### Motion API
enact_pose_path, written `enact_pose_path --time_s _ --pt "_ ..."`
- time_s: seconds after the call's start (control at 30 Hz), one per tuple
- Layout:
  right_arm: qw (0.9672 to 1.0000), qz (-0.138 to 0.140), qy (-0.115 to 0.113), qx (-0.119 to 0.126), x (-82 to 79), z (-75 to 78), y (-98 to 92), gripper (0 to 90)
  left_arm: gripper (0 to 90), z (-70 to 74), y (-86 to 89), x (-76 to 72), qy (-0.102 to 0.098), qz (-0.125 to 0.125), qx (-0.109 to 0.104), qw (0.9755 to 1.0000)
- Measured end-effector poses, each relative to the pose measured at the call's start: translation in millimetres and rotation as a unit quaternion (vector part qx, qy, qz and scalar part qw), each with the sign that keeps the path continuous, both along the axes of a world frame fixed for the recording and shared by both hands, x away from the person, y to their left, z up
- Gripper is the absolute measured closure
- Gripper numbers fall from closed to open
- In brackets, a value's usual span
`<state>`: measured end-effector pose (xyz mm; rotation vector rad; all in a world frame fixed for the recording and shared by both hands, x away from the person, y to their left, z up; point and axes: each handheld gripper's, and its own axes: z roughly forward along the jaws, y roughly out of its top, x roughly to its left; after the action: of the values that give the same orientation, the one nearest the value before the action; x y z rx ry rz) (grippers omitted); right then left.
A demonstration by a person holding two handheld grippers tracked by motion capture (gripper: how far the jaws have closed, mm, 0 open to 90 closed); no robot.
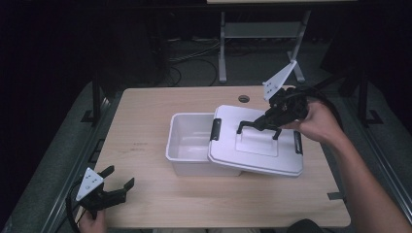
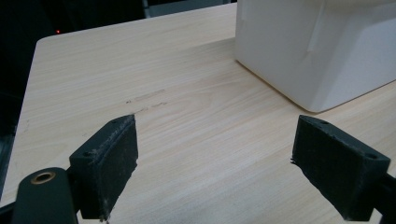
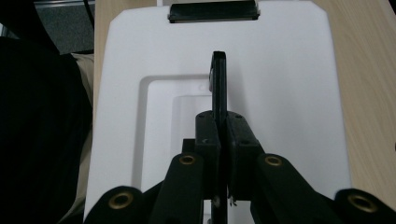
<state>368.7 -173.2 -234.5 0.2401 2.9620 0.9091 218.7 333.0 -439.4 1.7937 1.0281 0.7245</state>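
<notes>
A white plastic bin stands mid-table, partly covered by its white lid, which lies askew over the bin's right half. My right gripper is shut on the lid's black handle; in the right gripper view the jaws clamp the thin handle edge-on above the lid. A black latch sits at the lid's far end. My left gripper is open near the table's front left corner, nothing between its pads. The bin's wall lies ahead of it to the right.
The wooden table has a round cable hole near its back edge. Bare tabletop lies in front of the left gripper. Behind the table stand a metal stand and cables on a dark floor.
</notes>
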Motion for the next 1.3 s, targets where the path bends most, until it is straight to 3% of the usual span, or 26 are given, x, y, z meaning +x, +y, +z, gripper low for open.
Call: enact_pose_path --time_s 1.3 --pt "0.9985 0.055 0.004 0.001 29.7 0.3 88.9 84.7 13.4 0.1 2.1 -1.9 0.002 0.003 -0.003 1.0000"
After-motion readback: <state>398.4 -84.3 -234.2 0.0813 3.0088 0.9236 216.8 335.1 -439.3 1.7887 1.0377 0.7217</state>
